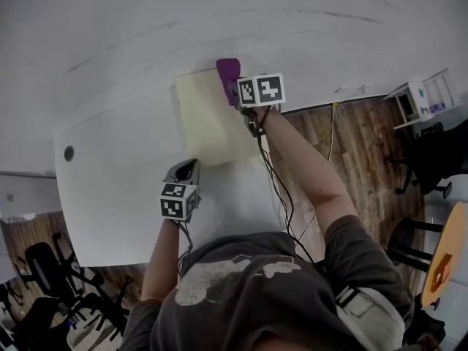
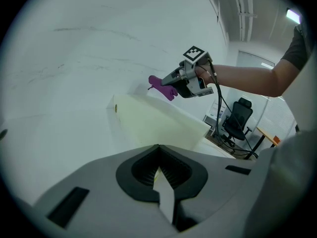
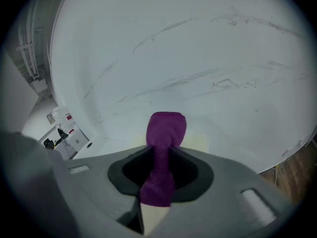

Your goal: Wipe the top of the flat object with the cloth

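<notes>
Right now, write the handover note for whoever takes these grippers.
Right gripper: shut on the purple cloth, at the far right corner of the pale yellow board. Whether the cloth touches the board is unclear.
Left gripper: shut, nothing between the jaws, at the board's near edge.
The board lies flat on the white table.
Done: cloth gripped and at the board.
Left: wipe the top; no sign shows how much is wiped.

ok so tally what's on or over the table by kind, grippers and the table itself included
cloth, purple: 1
flat object, pale yellow: 1
table, white: 1
grippers: 2, the left gripper and the right gripper
total: 5
</notes>
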Demonstrator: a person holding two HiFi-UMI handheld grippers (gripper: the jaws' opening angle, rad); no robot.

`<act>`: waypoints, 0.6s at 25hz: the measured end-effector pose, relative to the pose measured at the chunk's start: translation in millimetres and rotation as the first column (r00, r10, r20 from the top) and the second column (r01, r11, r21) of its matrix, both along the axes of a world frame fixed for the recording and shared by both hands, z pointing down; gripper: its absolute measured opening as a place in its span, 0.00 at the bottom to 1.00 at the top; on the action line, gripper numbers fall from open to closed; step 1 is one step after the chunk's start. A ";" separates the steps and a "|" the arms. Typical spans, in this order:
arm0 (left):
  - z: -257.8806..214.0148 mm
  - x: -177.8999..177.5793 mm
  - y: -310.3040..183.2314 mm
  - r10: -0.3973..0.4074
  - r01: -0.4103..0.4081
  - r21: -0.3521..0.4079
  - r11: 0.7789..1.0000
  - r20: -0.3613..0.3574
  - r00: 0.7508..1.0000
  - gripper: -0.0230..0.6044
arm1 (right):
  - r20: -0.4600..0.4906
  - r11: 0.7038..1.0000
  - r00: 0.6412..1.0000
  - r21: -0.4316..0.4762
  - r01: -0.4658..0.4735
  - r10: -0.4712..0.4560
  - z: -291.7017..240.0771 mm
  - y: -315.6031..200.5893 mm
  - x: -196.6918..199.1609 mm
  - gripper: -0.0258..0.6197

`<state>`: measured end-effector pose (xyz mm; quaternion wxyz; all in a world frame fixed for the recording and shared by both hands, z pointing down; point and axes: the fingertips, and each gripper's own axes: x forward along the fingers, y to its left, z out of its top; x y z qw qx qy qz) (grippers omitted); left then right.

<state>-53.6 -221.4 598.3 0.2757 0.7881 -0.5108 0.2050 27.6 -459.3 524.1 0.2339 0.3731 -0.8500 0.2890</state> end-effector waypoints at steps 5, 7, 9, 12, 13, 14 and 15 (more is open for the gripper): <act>1.0 -1.0 0.1 0.000 0.000 0.005 1.000 -0.023 1.000 0.03 | 0.012 0.996 0.997 -0.030 0.082 -0.082 6.5 26.9 -47.6 0.19; 0.9 -1.9 2.0 0.003 -0.003 0.007 1.000 -0.030 1.000 0.03 | 0.007 0.993 0.994 -0.040 0.108 -0.107 11.6 37.5 -65.9 0.19; 2.0 -1.7 1.7 0.010 -0.010 0.008 1.000 -0.033 0.999 0.03 | 0.009 0.991 0.992 -0.055 0.126 -0.125 16.9 45.4 -80.3 0.19; 3.2 -3.2 0.4 0.017 -0.017 0.010 1.000 -0.041 0.999 0.03 | 0.012 0.988 0.991 -0.076 0.134 -0.134 25.3 53.8 -99.3 0.19; 3.1 -3.8 0.4 0.017 -0.016 0.011 1.000 -0.045 0.999 0.03 | 0.010 0.988 0.991 -0.079 0.133 -0.133 27.5 56.2 -105.1 0.19; 2.8 -4.2 0.4 0.016 -0.015 0.013 1.000 -0.048 0.999 0.03 | 0.009 0.988 0.991 -0.081 0.133 -0.133 29.3 58.7 -110.5 0.19; 2.6 -4.2 0.4 0.015 -0.014 0.016 1.000 -0.051 0.999 0.03 | 0.009 0.987 0.991 -0.083 0.134 -0.134 31.0 61.4 -115.6 0.19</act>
